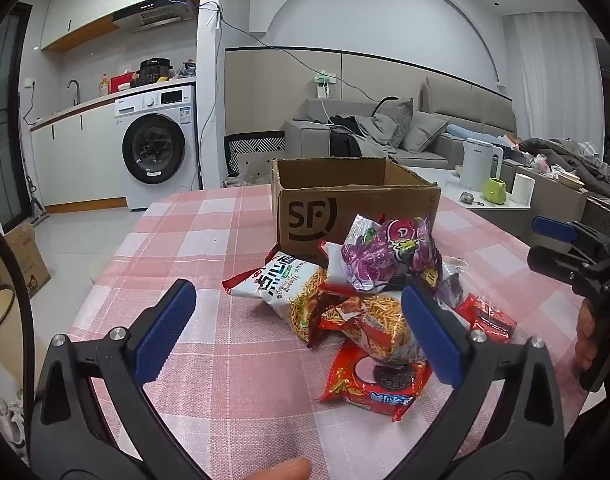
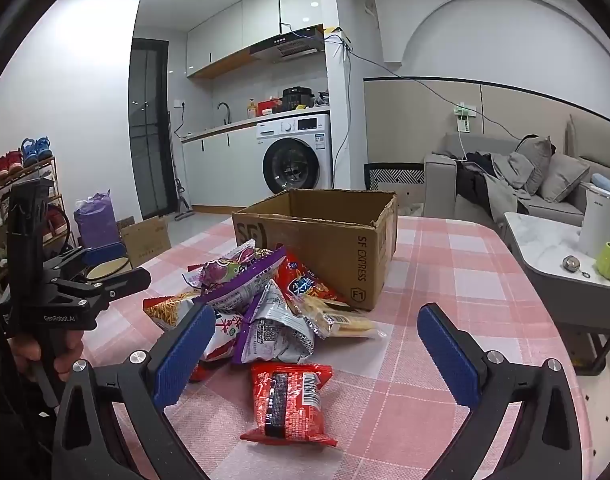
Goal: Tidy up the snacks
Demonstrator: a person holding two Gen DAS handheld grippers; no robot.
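task not started: crinkly foil snack packets lie heaped on the pink checked counter beside the brown cardboard box; left hand-held gripper and right hand-held gripper both spread, holding nothing.

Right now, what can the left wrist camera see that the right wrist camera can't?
Only the left wrist view shows the Oreo packet and a white paper roll. Only the right wrist view shows the shoe rack and the purple bag. Both show the open cardboard box, the snack pile and the washing machine.
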